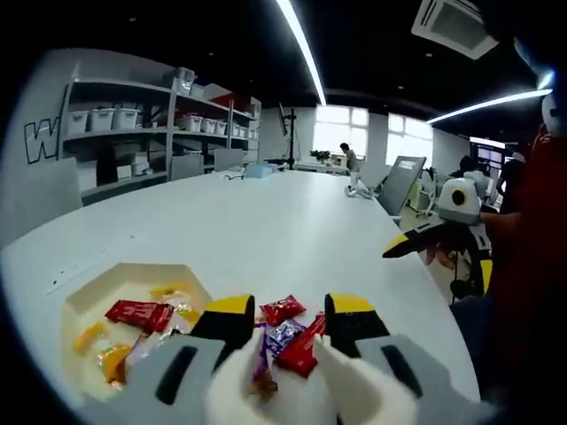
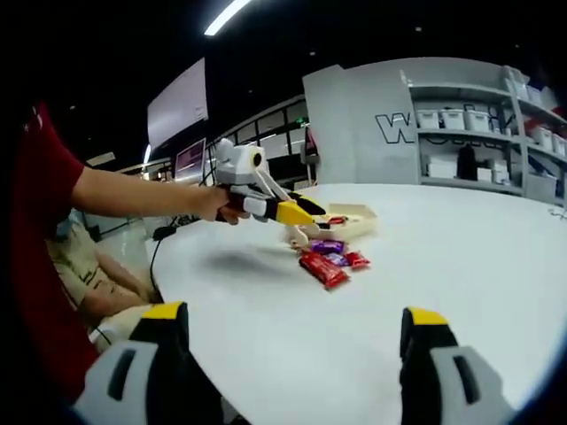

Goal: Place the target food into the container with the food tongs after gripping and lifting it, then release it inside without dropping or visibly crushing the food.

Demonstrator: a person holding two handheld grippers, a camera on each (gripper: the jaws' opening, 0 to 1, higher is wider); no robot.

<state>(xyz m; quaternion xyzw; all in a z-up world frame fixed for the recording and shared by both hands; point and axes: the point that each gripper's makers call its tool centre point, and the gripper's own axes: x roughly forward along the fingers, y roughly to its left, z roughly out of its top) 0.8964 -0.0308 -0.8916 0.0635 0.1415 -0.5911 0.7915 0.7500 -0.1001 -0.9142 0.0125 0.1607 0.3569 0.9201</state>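
Observation:
Several wrapped candies lie on the white table: a red one, a purple one and a larger red one; the right gripper view shows the same pile. My left gripper is shut on white food tongs, whose arms are spread just above the pile. A cream container sits left of it and holds a red wrapper and yellow sweets. Seen from the right gripper view, the left gripper hovers by the container. My right gripper is open and holds nothing, over the near table edge.
The other gripper hangs at the table's right edge, held by a person in a red sleeve. Shelves with bins line the far wall. A seated person is beside the table. Bare tabletop stretches beyond the candies.

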